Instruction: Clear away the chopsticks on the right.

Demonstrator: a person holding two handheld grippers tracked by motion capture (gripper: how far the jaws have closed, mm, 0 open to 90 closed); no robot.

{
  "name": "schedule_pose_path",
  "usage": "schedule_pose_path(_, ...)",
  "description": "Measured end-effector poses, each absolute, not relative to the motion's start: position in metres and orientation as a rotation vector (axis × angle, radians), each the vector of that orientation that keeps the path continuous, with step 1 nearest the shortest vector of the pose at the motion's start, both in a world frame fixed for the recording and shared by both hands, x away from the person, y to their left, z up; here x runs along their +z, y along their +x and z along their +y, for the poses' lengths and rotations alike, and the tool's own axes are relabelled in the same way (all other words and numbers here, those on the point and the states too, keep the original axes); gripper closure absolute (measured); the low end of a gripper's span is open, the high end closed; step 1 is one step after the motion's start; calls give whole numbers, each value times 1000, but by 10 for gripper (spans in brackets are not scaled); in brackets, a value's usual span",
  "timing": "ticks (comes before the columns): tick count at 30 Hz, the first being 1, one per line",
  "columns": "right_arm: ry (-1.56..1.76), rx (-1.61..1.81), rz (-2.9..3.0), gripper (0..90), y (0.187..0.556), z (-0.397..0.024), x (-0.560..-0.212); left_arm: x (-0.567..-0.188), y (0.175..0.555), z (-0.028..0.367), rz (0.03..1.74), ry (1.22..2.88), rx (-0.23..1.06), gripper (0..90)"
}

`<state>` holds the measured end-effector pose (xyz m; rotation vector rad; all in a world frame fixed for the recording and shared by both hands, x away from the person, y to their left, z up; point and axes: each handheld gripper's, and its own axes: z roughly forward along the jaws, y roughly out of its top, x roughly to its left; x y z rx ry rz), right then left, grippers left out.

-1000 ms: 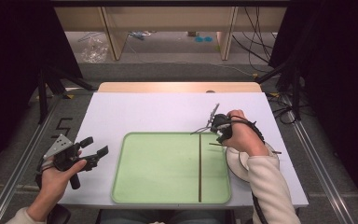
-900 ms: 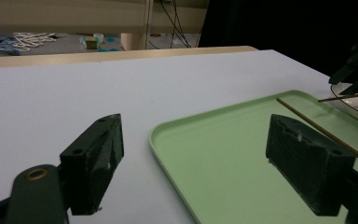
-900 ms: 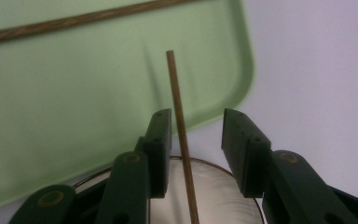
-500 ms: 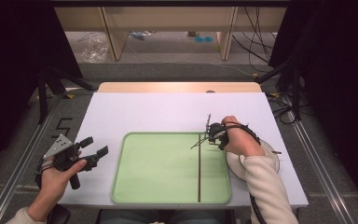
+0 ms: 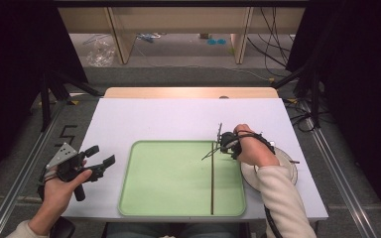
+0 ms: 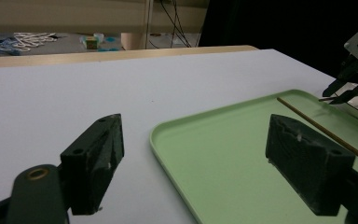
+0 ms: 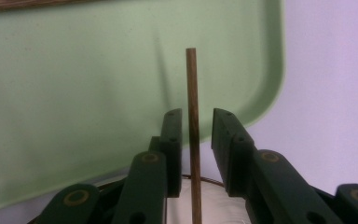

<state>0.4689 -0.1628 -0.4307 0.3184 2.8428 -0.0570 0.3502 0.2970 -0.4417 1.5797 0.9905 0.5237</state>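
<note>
A thin brown chopstick (image 5: 212, 178) is lying lengthwise in the green tray's (image 5: 168, 203) right part. A second chopstick (image 7: 193, 135) is standing between the right gripper's (image 7: 196, 128) jaws, which are narrowly parted around it, over the tray's corner beside a white plate (image 5: 290, 166). The left gripper (image 5: 101, 156) is resting spread wide, left of the tray on the white table (image 5: 154, 119)

A black "5" (image 5: 67, 134) is marked on the floor (image 5: 25, 148).
</note>
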Motion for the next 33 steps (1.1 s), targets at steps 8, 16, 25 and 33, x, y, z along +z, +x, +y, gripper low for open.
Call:
schedule_pose_path(8, 314, -69, 2838, 795, 469, -162, -432, -442, 350, 297, 990, 1580, 524, 192)
schedule_pose_path(16, 315, -50, 2823, 869, 467, -159, -433, -442, 350, 297, 992, 1580, 524, 193)
schedule_pose_path(25, 277, 22, 2764, 877, 467, -160, -424, -442, 350, 297, 991, 1579, 525, 193)
schedule_pose_path(33, 344, 135, 2685, 878, 468, -164, -407, -442, 350, 297, 993, 1579, 525, 193)
